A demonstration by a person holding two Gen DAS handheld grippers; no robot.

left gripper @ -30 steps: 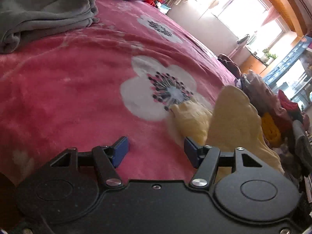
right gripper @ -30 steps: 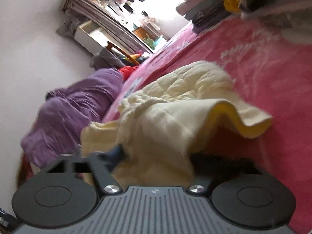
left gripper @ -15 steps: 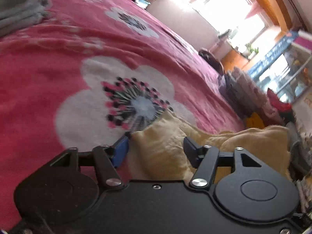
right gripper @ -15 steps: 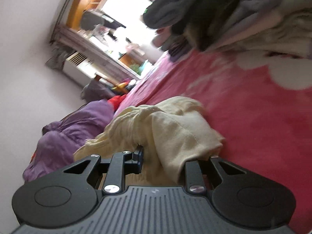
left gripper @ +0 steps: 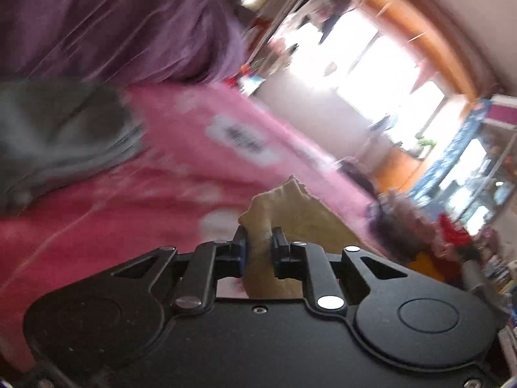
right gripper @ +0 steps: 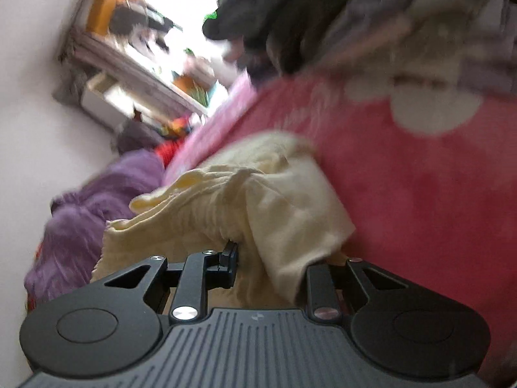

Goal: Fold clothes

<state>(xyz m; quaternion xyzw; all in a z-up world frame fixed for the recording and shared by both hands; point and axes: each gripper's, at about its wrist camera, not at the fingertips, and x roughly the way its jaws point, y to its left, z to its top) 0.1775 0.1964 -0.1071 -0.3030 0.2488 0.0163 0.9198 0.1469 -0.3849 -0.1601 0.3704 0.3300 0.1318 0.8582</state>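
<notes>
My left tool (left gripper: 259, 242), which half a second ago stood wide around a corner of the pale yellow garment (right gripper: 258, 194), has now pinched shut on that cloth and is swinging up off the pink flowered bed (left gripper: 145, 194), the whole view smeared with the motion. My right tool (right gripper: 274, 258) grips another bunched part of the same garment, one finger (right gripper: 230, 257) showing and the other buried under the cloth. With both ends held, I judge the garment, crumpled near the bed's near edge, can now be lifted and spread for a fold.
</notes>
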